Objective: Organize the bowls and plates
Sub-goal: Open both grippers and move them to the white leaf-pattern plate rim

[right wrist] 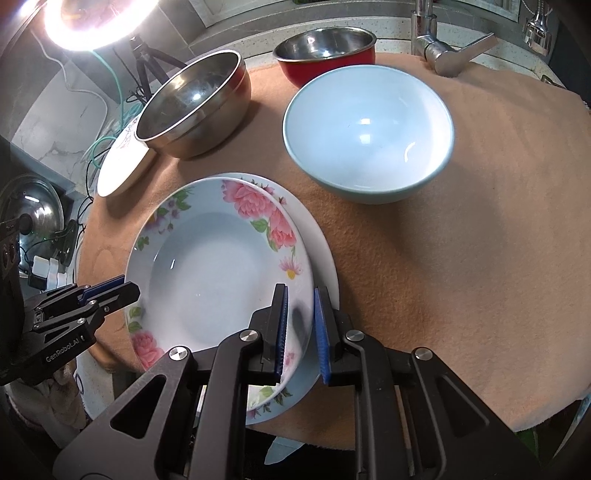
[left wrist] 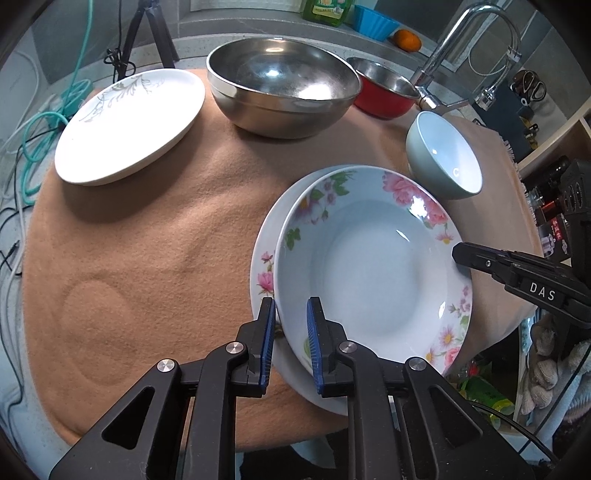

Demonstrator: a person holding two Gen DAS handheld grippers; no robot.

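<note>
A floral deep plate (left wrist: pixel 373 258) (right wrist: pixel 218 273) rests on a second floral plate (left wrist: pixel 264 258) (right wrist: pixel 321 240) on the tan cloth. My left gripper (left wrist: pixel 291 332) straddles the top plate's near-left rim, its fingers slightly apart around it. My right gripper (right wrist: pixel 300 325) straddles the opposite rim the same way; it shows in the left wrist view (left wrist: pixel 480 262). A light blue bowl (left wrist: pixel 443 155) (right wrist: pixel 369 133), a steel bowl (left wrist: pixel 280 85) (right wrist: pixel 192 107), a red bowl (left wrist: pixel 384 92) (right wrist: pixel 325 51) and a white leaf-print plate (left wrist: pixel 129 125) (right wrist: pixel 118 170) stand behind.
A tan cloth (left wrist: pixel 147 240) (right wrist: pixel 461 258) covers the counter. A chrome faucet (left wrist: pixel 461 48) (right wrist: pixel 443 48) stands at the back. Cables (left wrist: pixel 44 122) and a tripod (left wrist: pixel 147 33) lie left. A ring light (right wrist: pixel 88 18) glares top left.
</note>
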